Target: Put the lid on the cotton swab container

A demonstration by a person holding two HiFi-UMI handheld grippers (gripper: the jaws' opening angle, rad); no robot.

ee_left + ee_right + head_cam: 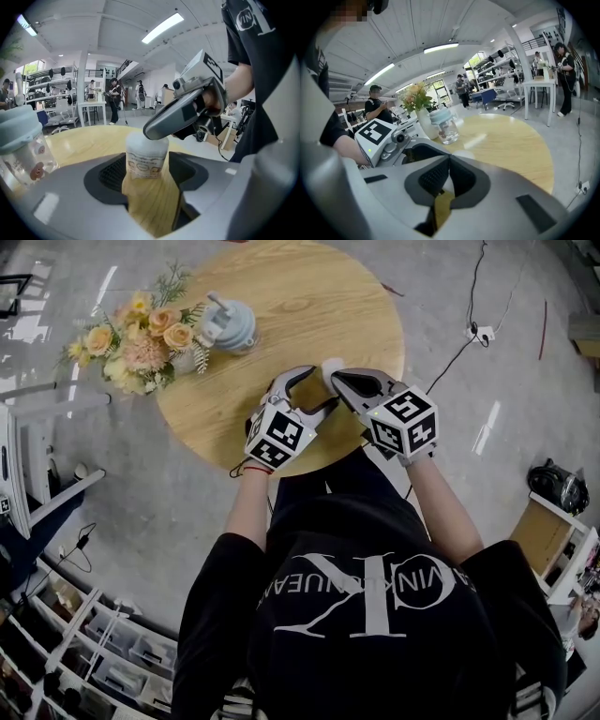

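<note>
A small white cotton swab container (146,157) with a printed label stands near the front edge of the round wooden table (281,296). My left gripper (147,165) has it between its jaws, and the black pads (112,172) meet its sides. My right gripper (153,131) is shut with nothing between its pads, and its tip rests on the container's white top. In the head view both grippers meet over the container (330,366), left gripper (319,388) beside right gripper (336,379). The right gripper view shows only a pale bit of the container (464,153) past its shut jaws.
A glass jar with a pale blue lid (230,326) and a vase of flowers (141,338) stand at the table's far left. A cable and power strip (480,332) lie on the floor at the right. People and shelves fill the room behind.
</note>
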